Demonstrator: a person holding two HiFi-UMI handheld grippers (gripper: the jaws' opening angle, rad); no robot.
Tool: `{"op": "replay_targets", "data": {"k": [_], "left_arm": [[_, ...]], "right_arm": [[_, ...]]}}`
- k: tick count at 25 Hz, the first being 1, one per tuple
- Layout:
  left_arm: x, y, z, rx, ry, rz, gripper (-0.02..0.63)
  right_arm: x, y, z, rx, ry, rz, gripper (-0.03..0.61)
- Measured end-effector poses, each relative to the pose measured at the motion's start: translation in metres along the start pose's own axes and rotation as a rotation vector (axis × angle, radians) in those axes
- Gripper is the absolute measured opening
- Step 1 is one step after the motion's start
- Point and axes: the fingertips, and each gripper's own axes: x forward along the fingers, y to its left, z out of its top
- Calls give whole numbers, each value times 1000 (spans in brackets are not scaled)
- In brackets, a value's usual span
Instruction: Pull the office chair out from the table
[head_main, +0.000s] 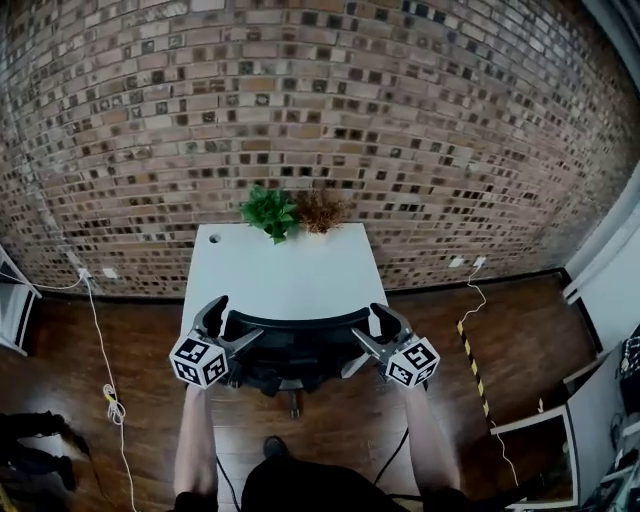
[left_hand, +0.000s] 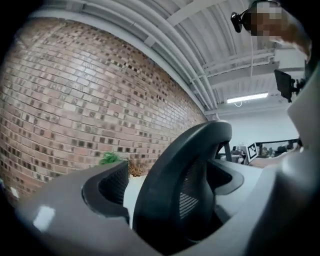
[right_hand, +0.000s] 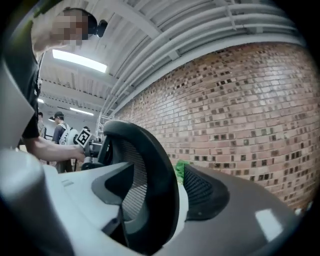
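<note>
The brick wall (head_main: 320, 120) backs the white table (head_main: 290, 270). The office chair (head_main: 295, 352) sits tucked against the table's near edge. We see bare wooden floor (head_main: 150, 340) open on both sides of the chair, with a white cable (head_main: 105, 385) trailing at left. Our left gripper (head_main: 238, 318) and right gripper (head_main: 368, 322) each stand spread wide, straddling one end of the backrest without clamping it.
</note>
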Motion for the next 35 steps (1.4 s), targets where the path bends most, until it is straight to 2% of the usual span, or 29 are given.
{"op": "replay_targets", "data": {"k": [3, 4, 5, 7, 8, 9, 12, 14, 18, 23, 28, 32, 33, 35], "left_arm": [[22, 19, -18, -6, 17, -46, 575], [25, 28, -22, -23, 18, -50, 574], [28, 34, -26, -49, 19, -58, 563], [31, 38, -37, -86, 19, -83, 548], [30, 36, -42, -99, 19, -93, 526], [29, 32, -45, -119, 20, -106, 502], [30, 7, -56, -243, 34, -174, 443], [30, -12, -63, -280, 48, -200, 431], [25, -20, -56, -270, 62, -218, 433], [23, -23, -52, -280, 66, -223, 438], [14, -17, -51, -242, 68, -201, 433], [35, -1, -61, -215, 52, -236, 405], [36, 4, -63, -203, 42, -235, 385], [33, 9, -67, -188, 34, -226, 385]], "right_arm": [[38, -11, -20, 6, -7, 133, 302], [49, -16, -26, 8, -13, 183, 289], [56, -20, -35, 13, -15, 233, 302], [57, -22, -60, 29, 5, 345, 252], [56, -19, -75, 39, 29, 395, 199], [55, -16, -86, 55, 56, 433, 197], [42, -5, -91, 140, 111, 498, 173], [23, 4, -88, 174, 121, 517, 166], [14, 16, -87, 214, 113, 542, 143], [9, 20, -82, 217, 123, 542, 133], [10, 26, -72, 201, 98, 573, 133], [13, 4, -66, 199, 45, 511, 133], [16, 1, -66, 200, 35, 503, 135], [22, 1, -64, 200, 19, 499, 135]]}}
